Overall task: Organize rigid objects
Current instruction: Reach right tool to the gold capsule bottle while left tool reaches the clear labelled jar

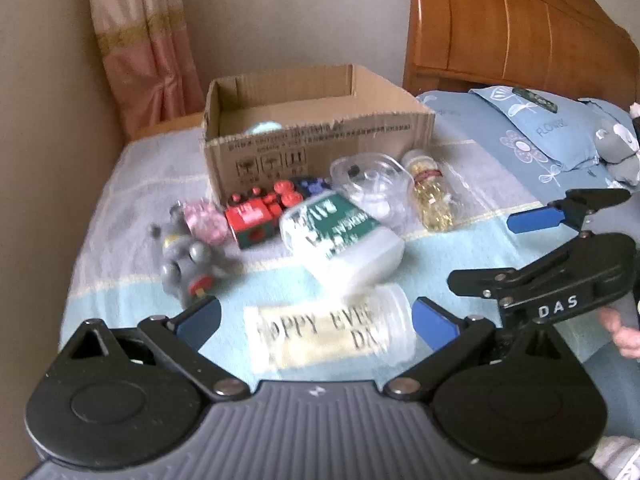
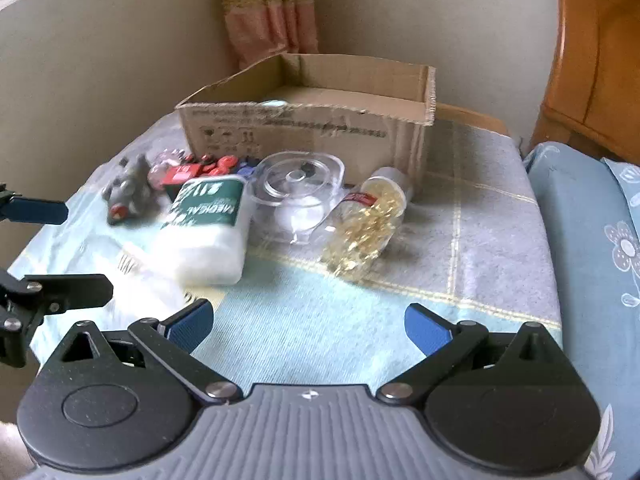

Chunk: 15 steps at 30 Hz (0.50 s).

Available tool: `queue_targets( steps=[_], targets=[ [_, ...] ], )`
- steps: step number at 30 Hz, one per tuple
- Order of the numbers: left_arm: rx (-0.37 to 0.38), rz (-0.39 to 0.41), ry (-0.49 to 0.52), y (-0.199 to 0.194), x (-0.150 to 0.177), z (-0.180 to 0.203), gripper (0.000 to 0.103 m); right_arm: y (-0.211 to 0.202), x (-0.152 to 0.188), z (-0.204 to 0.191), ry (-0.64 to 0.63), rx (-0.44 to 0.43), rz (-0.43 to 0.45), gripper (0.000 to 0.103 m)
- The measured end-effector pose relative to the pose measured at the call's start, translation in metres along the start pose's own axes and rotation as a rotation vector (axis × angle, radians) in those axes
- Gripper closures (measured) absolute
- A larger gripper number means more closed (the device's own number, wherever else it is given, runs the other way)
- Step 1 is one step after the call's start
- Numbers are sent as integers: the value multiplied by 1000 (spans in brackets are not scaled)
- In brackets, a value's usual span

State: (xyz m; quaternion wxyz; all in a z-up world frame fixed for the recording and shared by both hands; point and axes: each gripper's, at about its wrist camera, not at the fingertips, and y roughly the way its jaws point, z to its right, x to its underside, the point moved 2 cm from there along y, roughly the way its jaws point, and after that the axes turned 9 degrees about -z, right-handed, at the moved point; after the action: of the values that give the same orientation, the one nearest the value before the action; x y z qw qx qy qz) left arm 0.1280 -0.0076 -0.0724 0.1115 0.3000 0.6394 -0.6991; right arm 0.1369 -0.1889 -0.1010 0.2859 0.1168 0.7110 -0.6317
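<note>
The left gripper is spread wide, empty, straddling a clear plastic jar lettered in black lying on its side on the blue checked bedcover. The right gripper is likewise released, over bare cover. Step in hand: approach for pickup. The next move likely calls for closing on the jar, then carrying it to the open brown cardboard box behind the clutter.

Before you: a matt corrugated-cardboard box with torn paper edges, on a woven, slightly rough checked cloth. A clear glossy plastic jar lies beside a translucent plastic tub with a paper label. Behind, a varnished wooden headboard shines; your gripper frames are matt black.
</note>
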Motion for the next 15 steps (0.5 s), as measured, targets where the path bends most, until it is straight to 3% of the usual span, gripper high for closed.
queue_targets(
  steps=[8, 15],
  targets=[
    [8, -36, 11, 14, 12, 10, 2, -1, 7, 6, 14, -6, 6, 0],
    [29, -52, -20, 26, 11, 7, 2, 0, 7, 7, -72, -23, 38, 0]
  ],
)
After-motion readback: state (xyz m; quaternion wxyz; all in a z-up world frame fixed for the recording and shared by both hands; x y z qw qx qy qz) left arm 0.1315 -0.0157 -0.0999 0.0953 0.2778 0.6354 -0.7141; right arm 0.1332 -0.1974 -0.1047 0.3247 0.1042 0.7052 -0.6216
